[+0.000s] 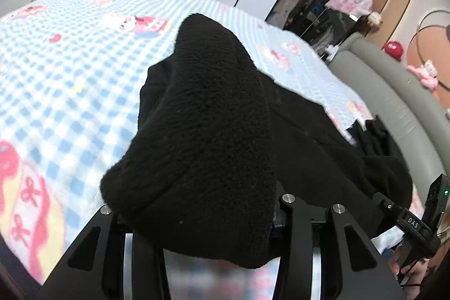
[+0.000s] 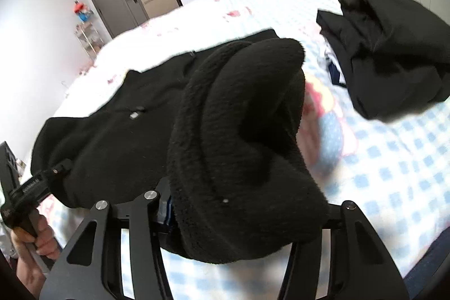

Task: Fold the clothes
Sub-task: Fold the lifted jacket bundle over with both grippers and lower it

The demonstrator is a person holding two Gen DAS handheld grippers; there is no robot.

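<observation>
Low in both frames, each tool, left tool (image 1: 213, 218) and right tool (image 2: 239, 218), seems clenched on one black fleece jacket (image 2: 112, 131), which stretches between them over the checked bed (image 1: 70, 61).

Both grippers are showing matte black angular linkage arms with triangular cut-outs and round silver screws. The right gripper (image 1: 413, 218) is wearing a "DAS" marking (white letters) and glowing one green light.

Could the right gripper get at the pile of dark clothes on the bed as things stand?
Probably not yet: the right gripper is full of the black fleece garment, though open bedspread lies before the pile of dark clothes.
</observation>
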